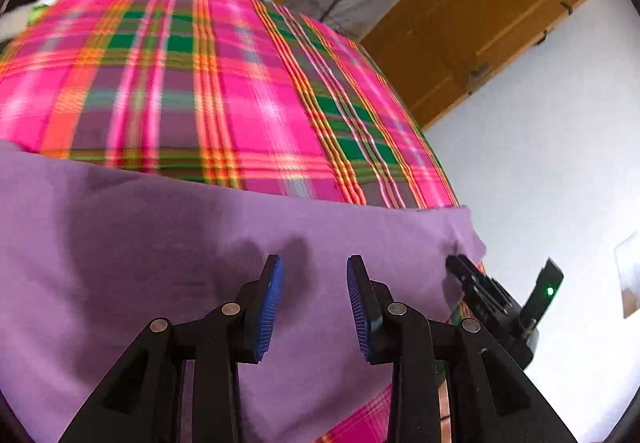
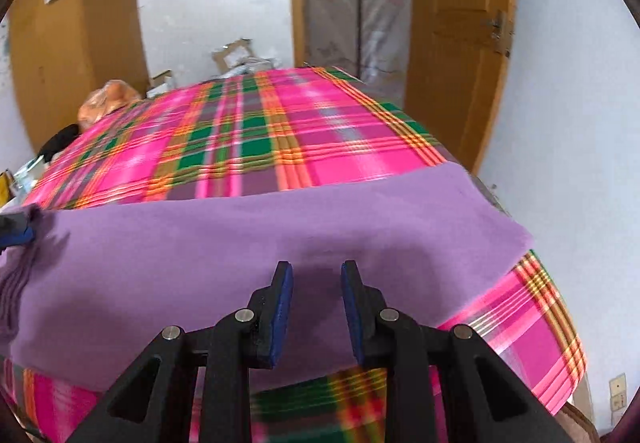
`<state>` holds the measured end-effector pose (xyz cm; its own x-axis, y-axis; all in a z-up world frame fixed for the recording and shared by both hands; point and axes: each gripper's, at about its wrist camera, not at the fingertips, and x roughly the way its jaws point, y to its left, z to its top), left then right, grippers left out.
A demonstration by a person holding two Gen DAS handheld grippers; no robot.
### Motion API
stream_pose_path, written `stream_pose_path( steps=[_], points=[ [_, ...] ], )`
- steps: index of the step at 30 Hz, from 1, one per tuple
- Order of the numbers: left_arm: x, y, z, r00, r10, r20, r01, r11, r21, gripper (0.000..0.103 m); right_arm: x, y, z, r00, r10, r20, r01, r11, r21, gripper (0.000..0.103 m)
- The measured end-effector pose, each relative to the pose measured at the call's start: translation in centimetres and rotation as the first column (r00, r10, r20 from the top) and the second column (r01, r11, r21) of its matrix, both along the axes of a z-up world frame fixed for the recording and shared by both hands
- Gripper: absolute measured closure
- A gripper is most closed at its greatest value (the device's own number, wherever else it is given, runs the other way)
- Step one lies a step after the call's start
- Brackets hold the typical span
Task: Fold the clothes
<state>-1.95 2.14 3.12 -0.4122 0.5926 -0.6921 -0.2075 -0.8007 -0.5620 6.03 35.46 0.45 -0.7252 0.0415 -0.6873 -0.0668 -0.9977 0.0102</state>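
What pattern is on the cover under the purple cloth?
A bright plaid: pink with green, orange and purple stripes, on the bed cover. It shows best in the right wrist view.

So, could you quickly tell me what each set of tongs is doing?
Left tongs: open, empty, over the purple cloth.
Right tongs: open, empty.

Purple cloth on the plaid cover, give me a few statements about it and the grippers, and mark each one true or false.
1. The purple cloth lies on a pink and green plaid cover. True.
2. The left gripper is shut on the cloth. False: its jaws are apart, with nothing between them.
3. The right gripper is open. True.
4. The wooden door is painted blue. False: it is brown.
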Motion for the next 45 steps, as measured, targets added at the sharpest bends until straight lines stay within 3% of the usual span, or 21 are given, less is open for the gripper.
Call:
stream_pose_path(
  steps=[7,12,15,17,22,29,31,35,40,45],
  points=[
    [-2.0,2.3,-1.7,0.998,-0.035,0.05,0.036,0.999,-0.007,0.07,-1.7,3.3,-0.4,0.999,-0.042,0.007,0.042,0.999,0.027,0.077],
    [-3.0,2.7,-2.5,0.997,-0.023,0.072,0.022,1.0,0.011,0.07,-3.2,6.7,-0.2,0.987,-0.161,0.021,0.158,0.983,0.088,0.077],
    [-3.3,2.8,-2.5,0.997,-0.02,0.071,0.019,1.0,0.018,0.068,-3.8,8.5,0.2,0.983,-0.181,0.036,0.18,0.983,0.036,0.077],
    [-3.4,2.8,-2.6,0.997,-0.022,0.069,0.02,0.999,0.026,0.068,-4.1,8.5,0.5,0.985,-0.168,0.035,0.168,0.986,0.017,0.077],
    [-3.7,2.5,-2.9,0.997,-0.021,0.075,0.017,0.998,0.056,0.068,-5.2,5.4,0.4,1.0,-0.004,0.026,0.002,0.999,0.054,0.077],
    [-3.5,2.6,-3.0,0.998,-0.024,0.061,0.02,0.998,0.059,0.068,-8.8,6.3,-0.1,0.99,-0.093,0.107,0.073,0.981,0.179,0.077],
    [-3.5,2.5,-3.0,0.998,-0.022,0.061,0.018,0.998,0.066,0.068,-9.2,7.4,0.0,0.989,-0.103,0.108,0.087,0.986,0.141,0.077],
    [-3.4,2.6,-3.0,0.998,-0.023,0.052,0.02,0.998,0.064,0.068,-9.5,8.8,-0.1,0.984,-0.141,0.111,0.13,0.986,0.104,0.058],
    [-3.4,2.6,-3.0,0.999,-0.02,0.049,0.017,0.998,0.067,0.068,-8.8,10.4,-0.1,0.981,-0.154,0.118,0.159,0.987,-0.03,0.054],
    [-3.4,2.5,-3.1,0.999,-0.016,0.049,0.012,0.997,0.08,0.068,-6.7,12.9,0.3,0.975,-0.205,0.082,0.217,0.958,-0.189,0.055]
  ],
)
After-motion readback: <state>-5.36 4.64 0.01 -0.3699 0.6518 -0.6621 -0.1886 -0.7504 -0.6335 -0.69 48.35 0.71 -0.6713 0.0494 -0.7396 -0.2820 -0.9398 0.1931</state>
